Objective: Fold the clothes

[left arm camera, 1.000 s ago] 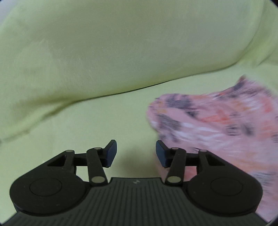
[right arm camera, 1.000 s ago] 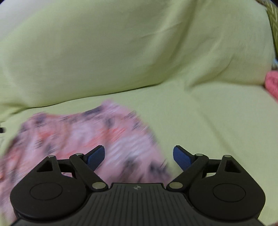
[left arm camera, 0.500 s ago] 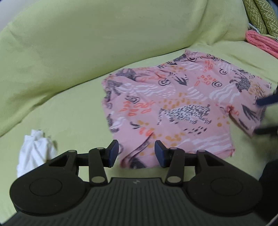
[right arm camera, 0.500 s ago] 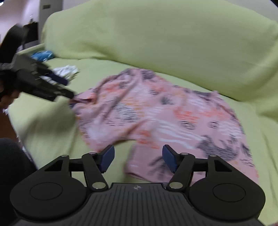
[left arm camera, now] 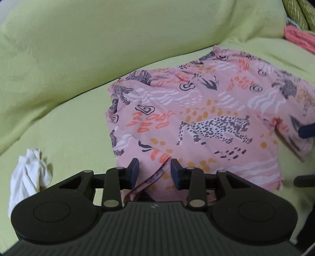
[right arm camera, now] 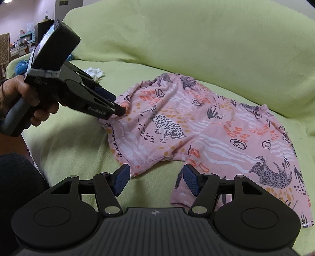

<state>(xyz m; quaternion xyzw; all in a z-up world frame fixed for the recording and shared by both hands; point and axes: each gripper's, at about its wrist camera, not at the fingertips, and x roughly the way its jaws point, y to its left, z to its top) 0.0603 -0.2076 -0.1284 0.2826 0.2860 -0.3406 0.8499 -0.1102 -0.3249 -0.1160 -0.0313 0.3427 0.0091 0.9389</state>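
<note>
Pink animal-print shorts (left arm camera: pixel 206 118) lie spread flat on the green sofa seat (left arm camera: pixel 69 128). My left gripper (left arm camera: pixel 154 170) is low over the near edge of one leg. A raised fold of the hem stands between its jaws, which are closing; the pads (left arm camera: pixel 133 171) do not press the cloth. In the right wrist view the left gripper (right arm camera: pixel 120 110) reaches the shorts (right arm camera: pixel 206 128) at their left corner. My right gripper (right arm camera: pixel 156 178) is open over the gap between the two leg hems, with its right pad (right arm camera: pixel 191 181) above the right leg's hem.
A crumpled white cloth (left arm camera: pixel 27 175) lies on the seat to the left. A coral knit item (left arm camera: pixel 299 37) and a green patterned cushion (left arm camera: pixel 297 13) sit at the far right. The sofa backrest (right arm camera: pixel 196 49) rises behind. A hand (right arm camera: pixel 29 92) holds the left gripper.
Both grippers swung in over the shorts and came down to the leg hems. The left jaws have narrowed around the hem fold. The right jaws narrowed earlier and now hold still.
</note>
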